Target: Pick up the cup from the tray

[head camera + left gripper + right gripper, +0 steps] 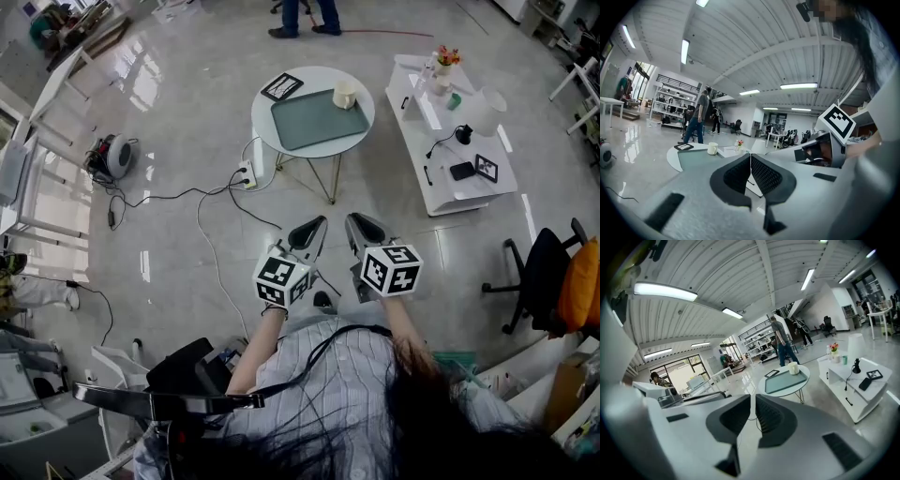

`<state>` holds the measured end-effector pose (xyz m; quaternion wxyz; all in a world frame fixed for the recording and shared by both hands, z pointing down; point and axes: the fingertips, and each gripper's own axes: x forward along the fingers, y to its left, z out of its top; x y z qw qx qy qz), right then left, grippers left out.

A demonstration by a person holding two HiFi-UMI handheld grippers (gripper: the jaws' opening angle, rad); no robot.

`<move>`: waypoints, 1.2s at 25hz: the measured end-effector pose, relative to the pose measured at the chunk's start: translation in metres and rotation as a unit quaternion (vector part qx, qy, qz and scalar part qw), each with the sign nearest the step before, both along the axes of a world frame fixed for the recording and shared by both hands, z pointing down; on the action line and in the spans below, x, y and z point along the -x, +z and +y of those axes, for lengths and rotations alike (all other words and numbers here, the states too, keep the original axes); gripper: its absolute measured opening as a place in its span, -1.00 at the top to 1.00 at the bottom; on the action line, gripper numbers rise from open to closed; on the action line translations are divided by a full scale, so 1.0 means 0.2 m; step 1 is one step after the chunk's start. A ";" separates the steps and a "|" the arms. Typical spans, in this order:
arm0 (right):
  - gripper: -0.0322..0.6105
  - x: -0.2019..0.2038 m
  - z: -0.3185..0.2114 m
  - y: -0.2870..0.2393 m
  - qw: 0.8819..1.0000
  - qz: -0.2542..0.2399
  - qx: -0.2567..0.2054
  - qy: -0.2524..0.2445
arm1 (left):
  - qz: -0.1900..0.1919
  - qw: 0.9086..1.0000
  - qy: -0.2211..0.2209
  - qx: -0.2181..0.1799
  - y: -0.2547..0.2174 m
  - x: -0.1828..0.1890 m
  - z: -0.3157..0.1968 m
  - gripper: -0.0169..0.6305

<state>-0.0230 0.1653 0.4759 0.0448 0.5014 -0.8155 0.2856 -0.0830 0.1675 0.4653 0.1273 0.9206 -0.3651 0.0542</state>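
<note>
A cream cup (345,95) stands at the far right corner of a green tray (309,122) on a round white table (361,117). Both grippers hover over the floor well short of the table, side by side, pointing toward it. My left gripper (318,225) is shut with nothing in it; its pads meet at the tip (750,156). My right gripper (355,221) is also shut and empty (753,397). The cup (712,148) and tray (696,159) lie ahead and to the left in the left gripper view. In the right gripper view, the cup (793,368) and tray (783,382) lie ahead and to the right.
A black marker card (281,87) lies left of the tray. A white low table (469,183) with flowers, a lamp and a phone stands to the right. Cables and a power strip (246,175) lie on the floor by the round table's leg. An office chair (539,277) is at right.
</note>
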 end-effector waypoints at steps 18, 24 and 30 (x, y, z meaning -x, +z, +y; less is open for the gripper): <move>0.75 -0.18 -0.54 0.09 1.000 0.012 0.022 -0.018 | 0.005 0.999 -0.041 0.010 0.03 -0.09 -0.55 0.91; 0.75 -0.29 -0.81 0.06 0.999 0.014 0.026 -0.040 | 0.008 0.998 -0.066 0.015 0.02 -0.19 -0.80 0.91; 0.75 -0.41 -1.07 0.01 0.998 -0.001 0.021 -0.057 | -0.001 0.996 -0.084 0.014 0.00 -0.33 -1.02 0.91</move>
